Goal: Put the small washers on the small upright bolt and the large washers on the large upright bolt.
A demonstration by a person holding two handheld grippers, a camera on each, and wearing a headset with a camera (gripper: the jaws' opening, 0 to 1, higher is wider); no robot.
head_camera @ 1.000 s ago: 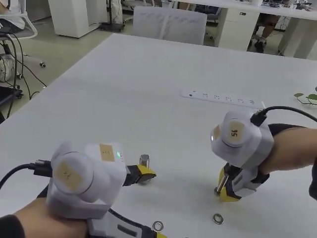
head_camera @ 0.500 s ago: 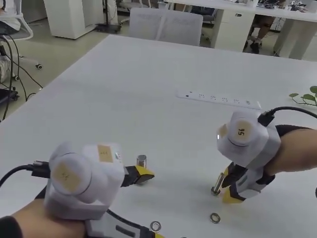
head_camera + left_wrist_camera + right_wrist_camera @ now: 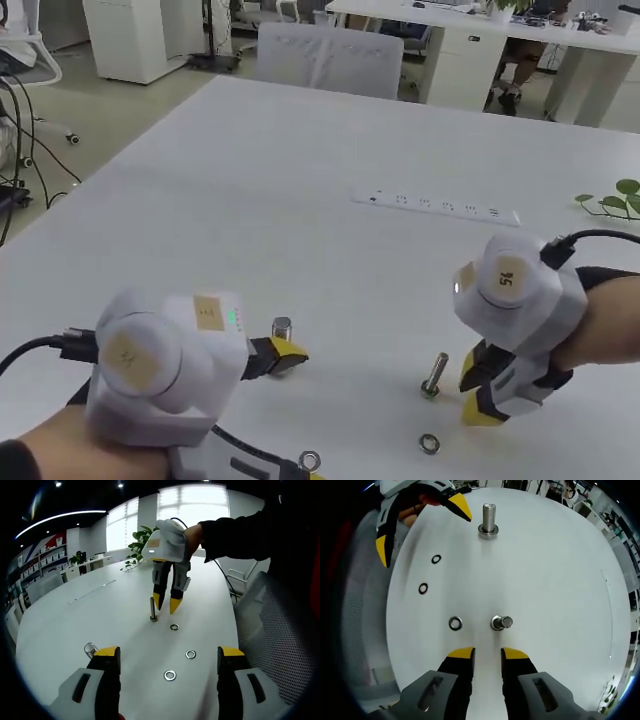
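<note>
The small bolt [image 3: 435,375] stands upright on the white table [image 3: 300,200], just left of my right gripper [image 3: 478,395]. That gripper [image 3: 487,653] has its jaws a little apart, with nothing between them and the bolt [image 3: 501,622] just ahead. One washer [image 3: 455,623] lies beside this bolt, nearer me in the head view [image 3: 429,443]. The large bolt [image 3: 282,330] stands upright by one jaw tip of my left gripper [image 3: 300,412], which is wide open [image 3: 169,652]. Two more washers [image 3: 190,654] [image 3: 170,675] lie ahead between its jaws.
A white power strip [image 3: 435,207] lies across the far middle of the table. Plant leaves [image 3: 612,200] poke in at the right edge. A grey chair back [image 3: 330,58] stands at the far side. The table's left edge [image 3: 100,180] drops to the floor.
My right gripper has drawn back from the small bolt, which had been between its jaw tips and now stands free. The left gripper has stayed put; the camera shifted slightly.
</note>
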